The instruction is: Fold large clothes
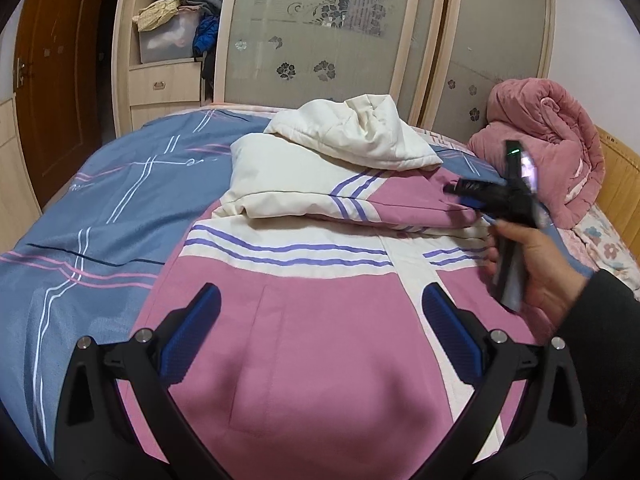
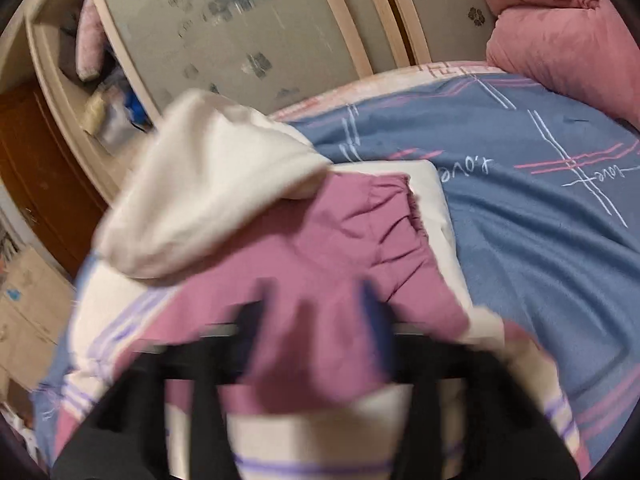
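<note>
Left claw (image 1: 320,316): wide open, empty, over jacket (image 1: 320,340) on bed (image 1: 100,208). Right claw (image 2: 316,312): blurred, apparently open, gripping nothing. Wardrobe bin (image 1: 166,42): clothes.

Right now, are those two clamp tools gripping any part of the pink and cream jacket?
No. The left gripper stands open above the jacket, pinching nothing. The right gripper is blurred but looks open over the sleeve.

bed w/ blue sheet (image 1: 100,208), frosted floral wardrobe doors (image 1: 316,28), brown door (image 1: 56,80) left.
</note>
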Demonstrator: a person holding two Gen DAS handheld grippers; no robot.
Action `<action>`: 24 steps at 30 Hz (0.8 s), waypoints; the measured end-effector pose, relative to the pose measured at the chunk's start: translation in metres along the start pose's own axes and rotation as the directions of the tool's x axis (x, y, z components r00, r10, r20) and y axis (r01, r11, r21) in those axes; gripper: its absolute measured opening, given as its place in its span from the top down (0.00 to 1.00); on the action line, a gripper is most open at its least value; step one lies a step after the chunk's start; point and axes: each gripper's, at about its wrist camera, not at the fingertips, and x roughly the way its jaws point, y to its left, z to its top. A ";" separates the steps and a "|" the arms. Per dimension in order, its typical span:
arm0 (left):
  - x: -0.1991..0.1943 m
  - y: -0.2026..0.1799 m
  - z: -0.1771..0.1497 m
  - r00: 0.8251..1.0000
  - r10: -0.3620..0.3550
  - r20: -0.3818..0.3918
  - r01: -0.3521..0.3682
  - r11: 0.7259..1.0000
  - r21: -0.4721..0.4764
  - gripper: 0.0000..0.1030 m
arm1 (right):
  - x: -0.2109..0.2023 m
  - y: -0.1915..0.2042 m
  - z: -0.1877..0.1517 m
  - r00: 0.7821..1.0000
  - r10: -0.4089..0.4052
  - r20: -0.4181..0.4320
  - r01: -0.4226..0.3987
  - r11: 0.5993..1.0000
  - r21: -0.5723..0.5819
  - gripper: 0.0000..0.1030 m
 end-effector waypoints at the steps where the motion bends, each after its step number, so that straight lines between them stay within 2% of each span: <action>1: 0.001 -0.001 0.000 1.000 0.002 0.001 -0.002 1.000 0.004 0.02 | -0.019 0.004 -0.004 0.999 -0.003 0.039 0.003 1.000 -0.005 0.22; 3: 0.003 -0.004 0.000 1.000 0.007 -0.001 -0.007 1.000 0.014 0.02 | -0.063 0.015 -0.019 0.994 0.043 0.097 -0.041 0.999 -0.026 0.18; 4: 0.003 -0.004 0.000 1.000 0.008 -0.002 -0.008 1.000 0.016 0.02 | -0.084 0.021 -0.027 0.991 0.073 0.114 -0.071 0.997 -0.026 0.13; 6: 0.003 -0.005 0.000 1.000 0.006 0.002 -0.007 1.000 0.017 0.02 | -0.133 0.019 -0.049 0.976 0.129 0.176 -0.130 0.991 -0.006 0.03; 7: 0.002 -0.006 -0.001 1.000 0.008 0.007 -0.008 1.000 0.019 0.02 | -0.157 0.017 -0.063 0.965 0.144 0.218 -0.148 0.989 0.003 0.01; 9: 0.002 -0.006 -0.002 1.000 0.018 0.010 -0.018 1.000 0.025 0.02 | -0.198 0.012 -0.094 0.947 0.135 0.290 -0.146 0.989 0.018 0.01; 11: 0.002 -0.006 -0.004 1.000 0.021 0.004 -0.021 1.000 0.021 0.02 | -0.219 0.010 -0.114 0.943 0.099 0.317 -0.108 0.994 0.010 0.01; 14: 0.000 -0.006 -0.008 1.000 0.016 -0.004 -0.016 1.000 0.013 0.02 | -0.233 0.014 -0.122 0.940 0.071 0.334 -0.072 0.997 -0.008 0.01; 17: -0.005 -0.006 -0.011 1.000 0.031 0.000 -0.031 0.999 0.013 0.02 | -0.240 0.024 -0.125 0.934 0.066 0.351 -0.031 0.994 -0.104 0.01; 21: -0.013 -0.007 -0.013 0.998 0.061 0.011 -0.061 0.998 0.021 0.02 | -0.239 0.029 -0.134 0.948 0.037 0.316 0.027 0.980 -0.195 0.01; 24: -0.021 -0.005 -0.015 0.999 0.041 0.008 -0.041 0.999 -0.015 0.02 | -0.241 0.030 -0.138 0.954 0.027 0.298 0.042 0.974 -0.222 0.01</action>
